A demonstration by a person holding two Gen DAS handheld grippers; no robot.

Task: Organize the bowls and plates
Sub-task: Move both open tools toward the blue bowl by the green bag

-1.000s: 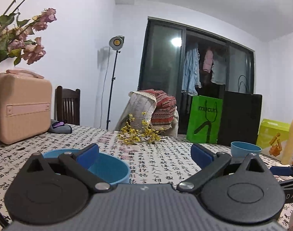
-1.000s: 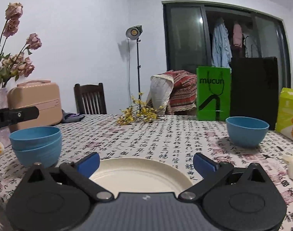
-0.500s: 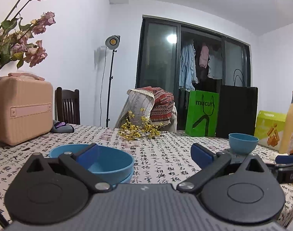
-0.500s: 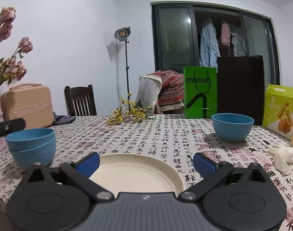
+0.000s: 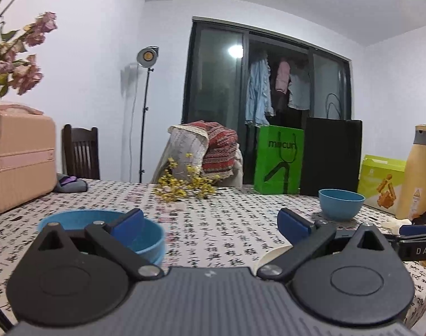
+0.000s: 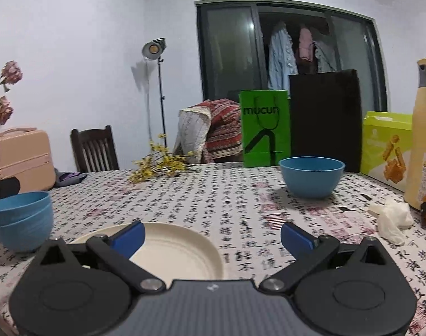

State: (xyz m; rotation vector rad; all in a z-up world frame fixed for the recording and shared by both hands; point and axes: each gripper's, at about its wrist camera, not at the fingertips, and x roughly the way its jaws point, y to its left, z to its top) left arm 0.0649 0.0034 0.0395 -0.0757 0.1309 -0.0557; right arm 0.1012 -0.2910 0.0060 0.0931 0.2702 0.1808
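Two stacked blue bowls [image 5: 145, 238] sit on the table just beyond my left gripper's [image 5: 210, 222] left finger; in the right wrist view the same stack [image 6: 21, 219] is at the far left. A single blue bowl [image 6: 311, 176] stands farther back on the right, also seen as the lone bowl [image 5: 340, 203] in the left wrist view. A cream plate [image 6: 182, 249] lies flat under my right gripper [image 6: 211, 235], partly behind its left finger. Both grippers are open and hold nothing. A sliver of the plate's rim [image 5: 271, 254] shows in the left wrist view.
The table [image 6: 227, 196] wears a cloth printed with characters. On it are a pink case [image 5: 19, 159], yellow flower sprigs [image 6: 157, 165], a green bag [image 6: 264, 127], a black bag [image 6: 325, 117], a yellow-green box [image 6: 386, 145], a tall yellow bottle [image 6: 424, 134] and a crumpled tissue [image 6: 392, 218]. A chair [image 6: 94, 148] stands behind.
Both views have shifted rightward and the right one forward: the lone blue bowl looks nearer, the plate slid left under the right gripper. Both grippers stayed open.
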